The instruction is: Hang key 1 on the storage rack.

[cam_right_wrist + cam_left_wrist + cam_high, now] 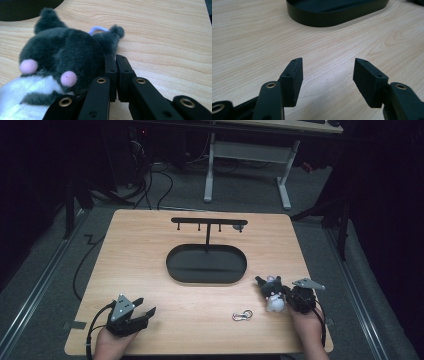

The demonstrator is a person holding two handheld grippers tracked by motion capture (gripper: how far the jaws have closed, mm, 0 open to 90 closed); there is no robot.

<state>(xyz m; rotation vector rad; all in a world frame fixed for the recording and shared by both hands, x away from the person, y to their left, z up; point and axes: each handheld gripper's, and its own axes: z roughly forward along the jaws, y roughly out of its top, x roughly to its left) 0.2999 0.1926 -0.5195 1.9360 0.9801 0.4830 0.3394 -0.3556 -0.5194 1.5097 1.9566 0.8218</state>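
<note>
Plush toy (pixel 273 295) lies at table's four o'clock. Left to right: left gripper (pixel 142 308), seven o'clock, jaws spread, idle. Black hanger stand (pixel 207 263) at centre. Clasp (pixel 242 315) lies loose at five o'clock. Right gripper (pixel 115 58) pressed together beside the plush, seemingly pinching its edge. Likely pickup step; next: lift towards stand's hooks.

Our left gripper (pixel 143 313): jaws spread wide, low over table | our right gripper (pixel 276 292): jaws pressed together

Plush toy (pixel 273 295) r. of carabiner (pixel 242 315), stand (pixel 207 251) behind
</note>
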